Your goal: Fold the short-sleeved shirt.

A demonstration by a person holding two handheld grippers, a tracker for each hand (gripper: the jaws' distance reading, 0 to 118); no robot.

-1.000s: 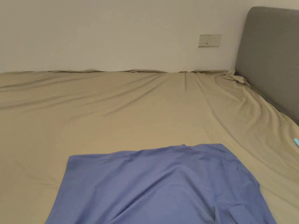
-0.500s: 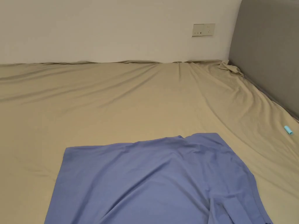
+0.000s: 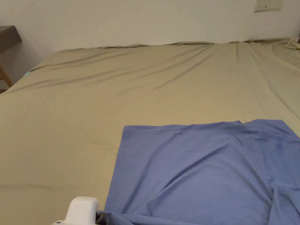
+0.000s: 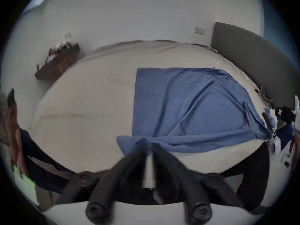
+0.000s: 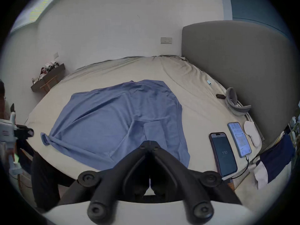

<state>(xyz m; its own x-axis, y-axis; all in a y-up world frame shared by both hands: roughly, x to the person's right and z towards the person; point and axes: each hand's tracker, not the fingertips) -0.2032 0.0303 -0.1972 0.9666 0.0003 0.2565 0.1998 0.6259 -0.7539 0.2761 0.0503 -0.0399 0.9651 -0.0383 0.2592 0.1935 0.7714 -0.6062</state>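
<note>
We see one blue shirt [image 3: 199,172] spread on the tan bed sheet [image 3: 88,117], near the bed's front edge; its lower right part runs out of the head view, and we cannot make out its collar. In the left gripper view the picture is blurred, yet the left gripper [image 4: 150,145] has its two jaws drawn together on the shirt's near corner, cloth bunched between them. In the right gripper view the right gripper [image 5: 150,143] has its jaws brought together at the tips, over the shirt's near hem; whether cloth is caught between them we cannot tell. Beside the shirt, toward the grey headboard [image 5: 235,58], lie two phones [image 5: 224,153], side by side, with a white pad [image 5: 251,132] and a grey band [image 5: 233,101] near them. One wall socket [image 3: 268,4] sits above the bed, cut by the picture's edge. A dark shelf [image 5: 48,77] stands past the bed's far corner.
</note>
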